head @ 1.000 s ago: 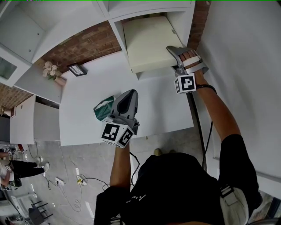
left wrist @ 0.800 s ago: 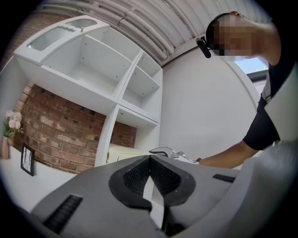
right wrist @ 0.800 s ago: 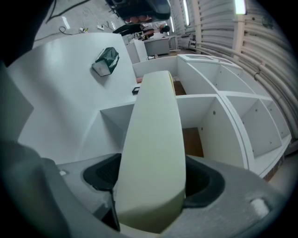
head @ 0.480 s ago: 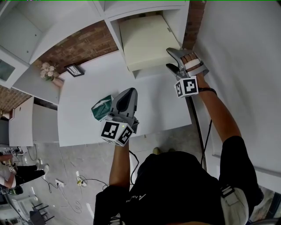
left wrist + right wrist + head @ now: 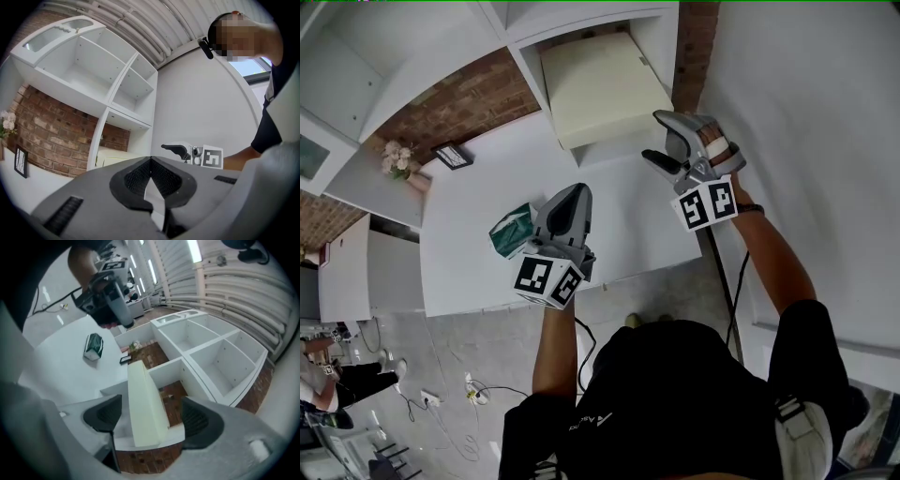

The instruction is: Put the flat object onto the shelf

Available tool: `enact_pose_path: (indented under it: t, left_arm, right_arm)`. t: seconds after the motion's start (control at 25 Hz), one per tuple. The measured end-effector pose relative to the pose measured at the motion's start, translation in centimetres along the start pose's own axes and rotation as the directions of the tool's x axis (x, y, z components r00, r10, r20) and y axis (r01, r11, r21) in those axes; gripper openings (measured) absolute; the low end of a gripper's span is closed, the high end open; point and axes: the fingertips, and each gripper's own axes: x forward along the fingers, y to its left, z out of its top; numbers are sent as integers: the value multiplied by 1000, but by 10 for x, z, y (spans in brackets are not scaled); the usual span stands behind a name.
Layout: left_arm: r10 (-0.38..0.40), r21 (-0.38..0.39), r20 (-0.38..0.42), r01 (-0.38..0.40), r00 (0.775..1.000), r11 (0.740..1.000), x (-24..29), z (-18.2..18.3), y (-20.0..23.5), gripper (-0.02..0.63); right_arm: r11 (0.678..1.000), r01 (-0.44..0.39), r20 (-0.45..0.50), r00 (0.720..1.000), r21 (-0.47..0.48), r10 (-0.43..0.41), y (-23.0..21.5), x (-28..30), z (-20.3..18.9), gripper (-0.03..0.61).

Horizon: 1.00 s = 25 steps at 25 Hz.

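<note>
**Flat object lies in the shelf, right tongs open in front of it**

A white shelf unit [image 5: 659,47] of open compartments stands against a brick wall at the back of the white table [image 5: 469,272]. Its upper compartments, as the two tongs views show them, hold nothing.

The flat object [image 5: 595,84], a cream slab, lies flat on the floor of the bottom compartment. It fills most of that compartment's width, and its front edge reaches close to the compartment's front lip.

The right tongs [image 5: 656,138] hang just in front of the compartment's right corner, over the far right part of the table. Their jaws stand wide apart. In the right tongs view the slab appears in the gap between the pads, but it lies farther off in the shelf and neither pad touches it, so these tongs hold nothing.

The left tongs [image 5: 575,195] are held over the middle of the table, pointing toward the shelf. Their jaws are closed tip to tip with nothing between them.

A green packet [image 5: 511,232] lies on the table just beside the left tongs, on their left. Whether it touches them cannot be told. Farther back, near the brick wall, stand a small dark picture frame [image 5: 452,155] and a little bunch of pale flowers [image 5: 397,159].
</note>
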Motion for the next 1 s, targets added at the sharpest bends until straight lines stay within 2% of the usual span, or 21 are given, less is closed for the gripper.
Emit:
enact_pose_path:
  t: [0.16,0.24,0.32,0.48,0.64,0.8,0.92,1.0]
  left_arm:
    - [-15,7,8,15,1000,1000,-2,4,-14,-2]
    - [-19,7,15,19,1000,1000,-3,6,-20,-2]
    - [-18,5,21,17,1000,1000,-4,9,-26,-2]
    - [-24,8,28,23,999,1000,-7,18,-42,-2]
    - [-38,16,40,38,998,999,-10,24,-56,-2]
    - [-51,27,44,50,998,998,-15,26,-69,-2]
    - [-58,37,42,57,997,998,-17,25,-77,-2]
    - [-61,39,43,59,997,997,-19,25,-81,-2]
  right_arm:
    - [989,-29,85,996,145,16,-3,-26,36,367]
    - [976,-39,125,992,216,12,-5,-39,53,314]
    - [949,-54,162,987,311,3,-8,-50,66,252]
    - [851,-117,236,972,511,-8,-10,-68,85,131]
    - [768,-164,296,954,619,-35,-10,-82,98,42]
    - [642,-218,341,937,735,-72,-10,-96,105,3]
    - [576,-250,367,926,779,-94,-8,-105,101,3]
    - [517,-263,370,922,814,-115,-7,-111,96,3]
